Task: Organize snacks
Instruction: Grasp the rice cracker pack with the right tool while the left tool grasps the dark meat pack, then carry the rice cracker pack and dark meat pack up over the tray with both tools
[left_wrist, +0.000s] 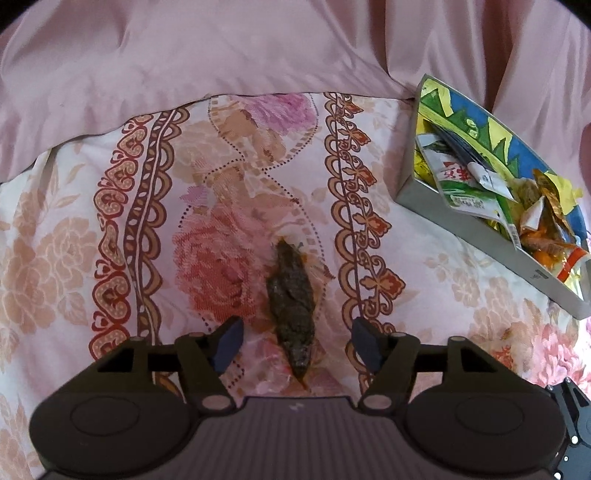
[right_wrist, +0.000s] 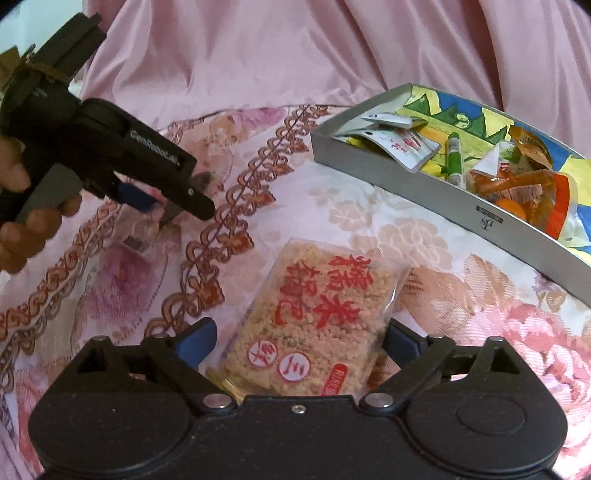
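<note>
A dark brown snack in a clear wrapper (left_wrist: 291, 306) lies on the floral bedsheet, between the open fingers of my left gripper (left_wrist: 297, 345). A clear pack of puffed rice cake with red characters (right_wrist: 314, 321) lies between the fingers of my right gripper (right_wrist: 297, 341), which stand wide at its two sides. A grey box with a colourful lining (right_wrist: 402, 177) holds several snack packets and stands at the right; it also shows in the left wrist view (left_wrist: 424, 195). The left gripper (right_wrist: 173, 206) shows at the left of the right wrist view, over a small clear packet (right_wrist: 138, 240).
A pink satin quilt (left_wrist: 258, 44) is bunched along the far side of the sheet, behind the box. The person's hand (right_wrist: 22, 206) holds the left gripper's handle at the left edge.
</note>
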